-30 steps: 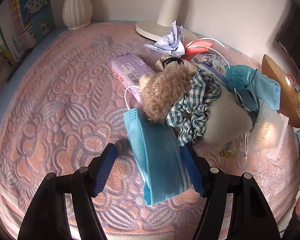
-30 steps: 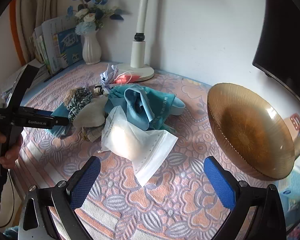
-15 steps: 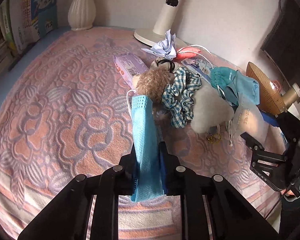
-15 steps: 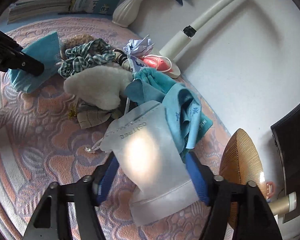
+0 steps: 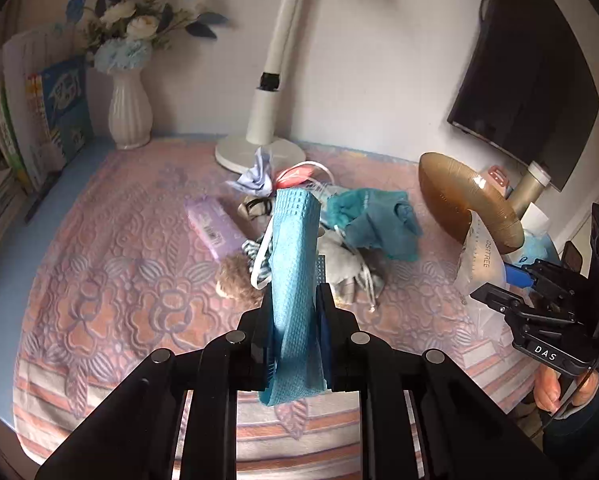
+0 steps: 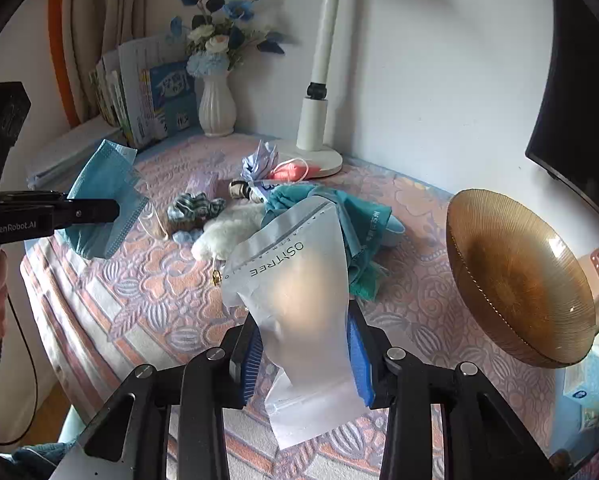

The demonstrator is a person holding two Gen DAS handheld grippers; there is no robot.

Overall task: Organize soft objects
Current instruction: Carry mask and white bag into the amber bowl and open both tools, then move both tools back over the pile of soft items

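My left gripper [image 5: 293, 312] is shut on a blue face mask [image 5: 293, 256] and holds it up above the table; the mask also shows in the right wrist view [image 6: 103, 200]. My right gripper [image 6: 305, 344] is shut on a frosted zip pouch [image 6: 299, 280] and holds it above the table; the pouch also shows at the right of the left wrist view [image 5: 479, 264]. On the table lies a pile: a teal cloth [image 6: 363, 224], a white fluffy piece [image 6: 227, 232], a checked scrunchie [image 6: 195, 208], a curly brown piece [image 5: 235, 276] and a pink mask [image 6: 291, 170].
A brown ribbed bowl [image 6: 515, 276] stands tilted at the right. A white lamp base [image 6: 319, 156], a vase of flowers [image 6: 217, 108] and books [image 6: 139, 96] line the back. A purple tissue pack [image 5: 215, 232] lies left of the pile. The tablecloth [image 6: 139, 304] is pink.
Both grippers have risen from the table with their loads: the left lifted the blue mask, the right closed further on the frosted pouch and lifted it clear of the pile.
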